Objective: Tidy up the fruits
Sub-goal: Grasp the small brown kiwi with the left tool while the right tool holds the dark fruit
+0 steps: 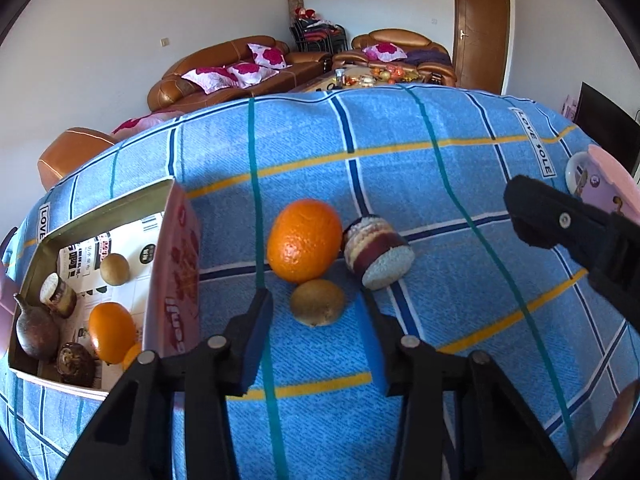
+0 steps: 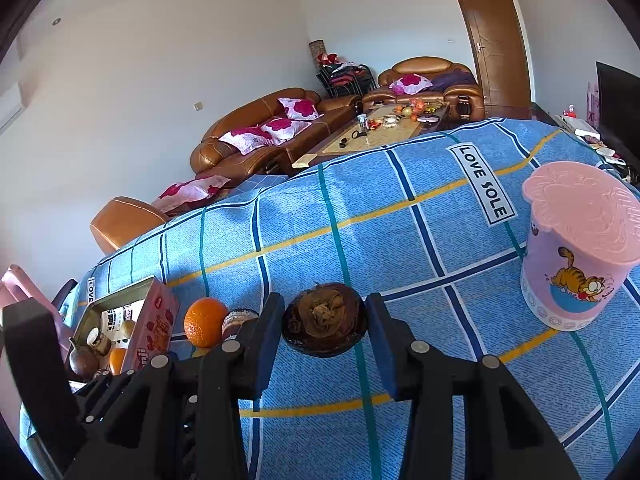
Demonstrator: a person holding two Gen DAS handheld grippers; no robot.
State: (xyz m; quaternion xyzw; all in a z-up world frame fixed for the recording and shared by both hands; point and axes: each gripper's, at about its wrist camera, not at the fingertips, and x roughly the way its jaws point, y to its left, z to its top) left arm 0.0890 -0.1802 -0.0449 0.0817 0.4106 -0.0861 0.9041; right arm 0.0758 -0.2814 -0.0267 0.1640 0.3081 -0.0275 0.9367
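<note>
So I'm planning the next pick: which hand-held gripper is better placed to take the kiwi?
Left. The left hand-held gripper is open with the kiwi just ahead, between its fingers. The right hand-held gripper already brackets a dark brown fruit.

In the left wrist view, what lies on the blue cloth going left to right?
Open box with fruit inside → orange → foam-netted fruit → right tongs → pink container.

Kiwi (image 1: 317, 302) before orange (image 1: 304, 240); box (image 1: 172, 280) left.

Kiwi (image 1: 317, 303) before spread left gripper (image 1: 316, 344)
</note>
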